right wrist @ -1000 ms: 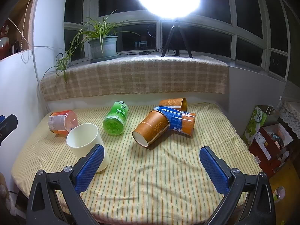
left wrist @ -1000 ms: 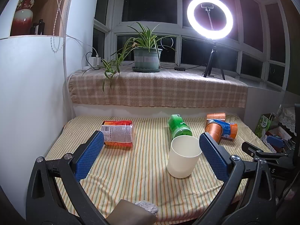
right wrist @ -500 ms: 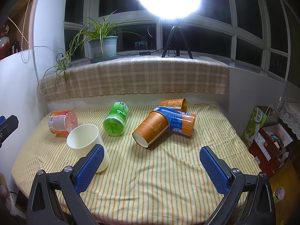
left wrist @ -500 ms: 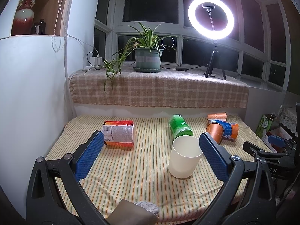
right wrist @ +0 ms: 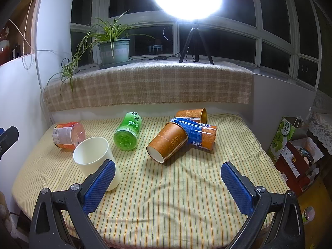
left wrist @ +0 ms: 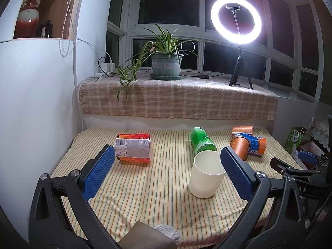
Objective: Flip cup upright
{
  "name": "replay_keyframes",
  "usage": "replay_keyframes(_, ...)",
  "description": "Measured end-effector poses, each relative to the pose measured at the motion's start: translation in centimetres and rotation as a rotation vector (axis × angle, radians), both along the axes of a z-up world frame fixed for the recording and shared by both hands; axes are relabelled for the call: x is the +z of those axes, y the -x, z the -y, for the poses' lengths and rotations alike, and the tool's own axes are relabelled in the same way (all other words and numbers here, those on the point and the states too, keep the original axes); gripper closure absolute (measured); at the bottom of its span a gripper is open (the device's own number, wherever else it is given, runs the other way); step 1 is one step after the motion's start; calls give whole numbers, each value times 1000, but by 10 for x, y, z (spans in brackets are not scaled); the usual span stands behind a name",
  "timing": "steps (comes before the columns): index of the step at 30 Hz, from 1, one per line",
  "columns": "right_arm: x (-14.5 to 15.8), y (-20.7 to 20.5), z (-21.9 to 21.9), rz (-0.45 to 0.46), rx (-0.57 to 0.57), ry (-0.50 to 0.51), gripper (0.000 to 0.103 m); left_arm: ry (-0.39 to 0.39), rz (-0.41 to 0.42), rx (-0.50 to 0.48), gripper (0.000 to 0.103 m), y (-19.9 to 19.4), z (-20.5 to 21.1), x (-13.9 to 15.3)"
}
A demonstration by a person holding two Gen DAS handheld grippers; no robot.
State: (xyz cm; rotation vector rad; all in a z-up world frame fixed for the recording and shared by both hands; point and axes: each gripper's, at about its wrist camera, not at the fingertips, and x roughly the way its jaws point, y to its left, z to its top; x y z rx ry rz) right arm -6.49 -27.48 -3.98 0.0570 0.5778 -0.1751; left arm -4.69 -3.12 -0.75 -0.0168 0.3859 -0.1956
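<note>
A cream cup stands mouth-up on the striped worktop just in front of the toppled green bottle, both claws, left and right, spread apart and empty, apparently backed off.

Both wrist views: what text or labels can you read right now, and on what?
"绿茶": green bottle, lying down.
"HONGZHUANG", partly legible: orange paper cup, on its side.
"优酸", partly cut off: green carton, right of the table.
"A S": black gripper body, left wrist view.
Blue-and-orange wrapper: large letters, incomplete.
White label on the orange pack: too small.
White cup: blank.
</note>
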Motion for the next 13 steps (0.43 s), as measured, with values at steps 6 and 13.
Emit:
replay_keyframes(6,-2,-2,0,-6,4,2,0,2,2,11,0,-2,-7,0)
replay_keyframes(13,-3,-4,-2,-9,4,7,0,-7,14,30,0,-2,-9,-1)
